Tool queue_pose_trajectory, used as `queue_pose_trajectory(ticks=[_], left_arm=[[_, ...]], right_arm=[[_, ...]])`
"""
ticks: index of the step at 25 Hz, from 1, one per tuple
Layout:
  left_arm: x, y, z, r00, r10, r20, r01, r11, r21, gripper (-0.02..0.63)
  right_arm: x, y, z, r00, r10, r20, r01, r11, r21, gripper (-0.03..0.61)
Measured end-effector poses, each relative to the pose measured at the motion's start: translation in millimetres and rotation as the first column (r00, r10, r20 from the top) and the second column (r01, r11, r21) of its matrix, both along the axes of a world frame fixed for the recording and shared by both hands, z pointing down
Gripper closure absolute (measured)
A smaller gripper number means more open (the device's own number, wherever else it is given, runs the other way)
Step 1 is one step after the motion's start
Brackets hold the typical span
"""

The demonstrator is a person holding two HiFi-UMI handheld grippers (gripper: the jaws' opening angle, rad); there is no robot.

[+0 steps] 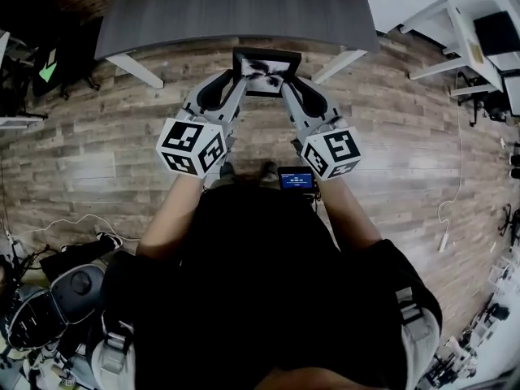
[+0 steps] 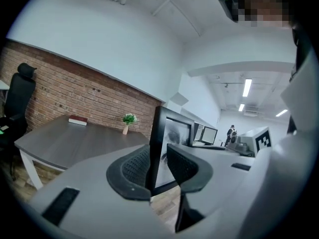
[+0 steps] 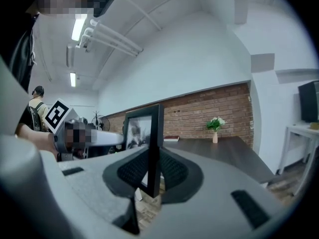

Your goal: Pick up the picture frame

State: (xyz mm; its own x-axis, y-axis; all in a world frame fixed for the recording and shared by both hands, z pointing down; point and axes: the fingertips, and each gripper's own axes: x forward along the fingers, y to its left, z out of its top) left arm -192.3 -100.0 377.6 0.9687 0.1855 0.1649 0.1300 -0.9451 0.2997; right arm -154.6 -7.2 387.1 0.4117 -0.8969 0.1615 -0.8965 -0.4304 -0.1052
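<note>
A black picture frame with a grey photo is held up in the air between both grippers, in front of the dark table. My left gripper is shut on the frame's left edge, and the frame stands upright between its pads in the left gripper view. My right gripper is shut on the right edge; in the right gripper view the frame sits edge-on between the black pads.
The dark table has white legs on a wood-plank floor. On the table stand a small plant in a vase and a book. White desks are at the right, an office chair at the left.
</note>
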Motion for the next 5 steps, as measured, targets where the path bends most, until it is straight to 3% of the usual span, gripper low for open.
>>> queue_pose_trajectory(ticks=[5], left_arm=[[15, 16, 1, 1.0, 0.02, 0.008, -0.02, 1.0, -0.004, 0.517]], right_arm=[[21, 14, -8, 1.0, 0.005, -0.017, -0.005, 1.0, 0.019, 0.511]])
